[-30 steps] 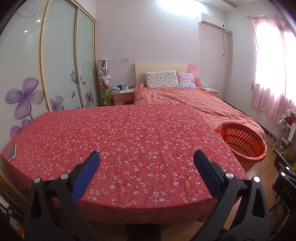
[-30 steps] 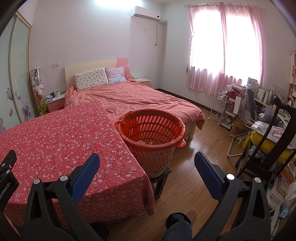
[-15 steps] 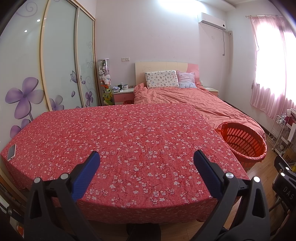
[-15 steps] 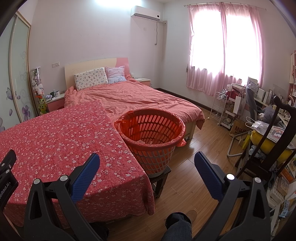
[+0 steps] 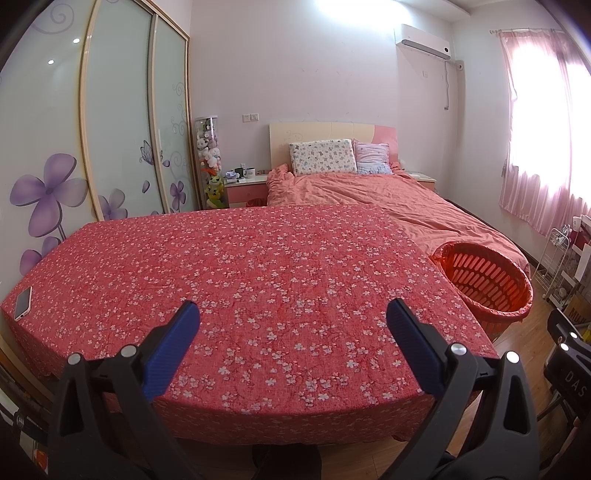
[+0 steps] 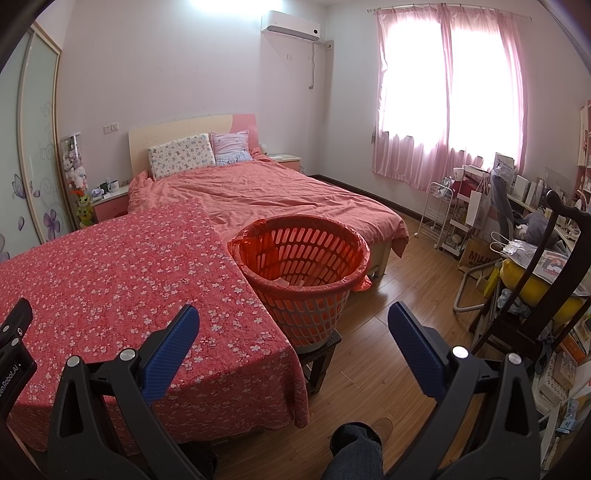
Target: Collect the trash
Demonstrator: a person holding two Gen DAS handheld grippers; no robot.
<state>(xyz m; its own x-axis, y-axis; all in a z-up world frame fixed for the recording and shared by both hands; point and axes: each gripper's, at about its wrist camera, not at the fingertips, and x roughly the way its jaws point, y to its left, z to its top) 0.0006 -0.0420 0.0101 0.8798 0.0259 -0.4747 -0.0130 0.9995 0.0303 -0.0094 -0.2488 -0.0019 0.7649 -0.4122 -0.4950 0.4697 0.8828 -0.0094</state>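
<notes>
1. Holding both tools low in the frame, we see the left gripper (image 5: 291, 314) with its blue-padded jaws wide apart over the floral red cloth (image 5: 240, 280), gripping nothing; the right gripper (image 6: 291, 314) likewise stands spread and empty, above the cloth's corner and the wooden floor (image 6: 388, 354).
2. At the bottom centre of the right wrist view, our knee in denim (image 6: 356, 454) is cut off by the frame edge.
3. Writing: "DAS" shows on a black part at the lower right of the left view, and a partly cut-off "Robot.AI" at the lower left edge of the right view.
4. A phone (image 5: 23, 302) lies on the cloth's far left corner in the left view.
5. The orange basket (image 6: 303, 280), lined with a red bag, sits on a dark stool (image 6: 319, 358) just beside the cloth's right edge; pale scraps lie at its bottom, hard to make out.
6. Right of it, a dark chair (image 6: 532, 295) and cluttered shelves crowd the edge; a brown bag (image 6: 474, 256) reads "MUJ", the rest hidden.
7. Farther back lie the pink bed (image 6: 277, 192), two pillows, curtains (image 6: 447, 96) and an air conditioner (image 6: 291, 22).
</notes>
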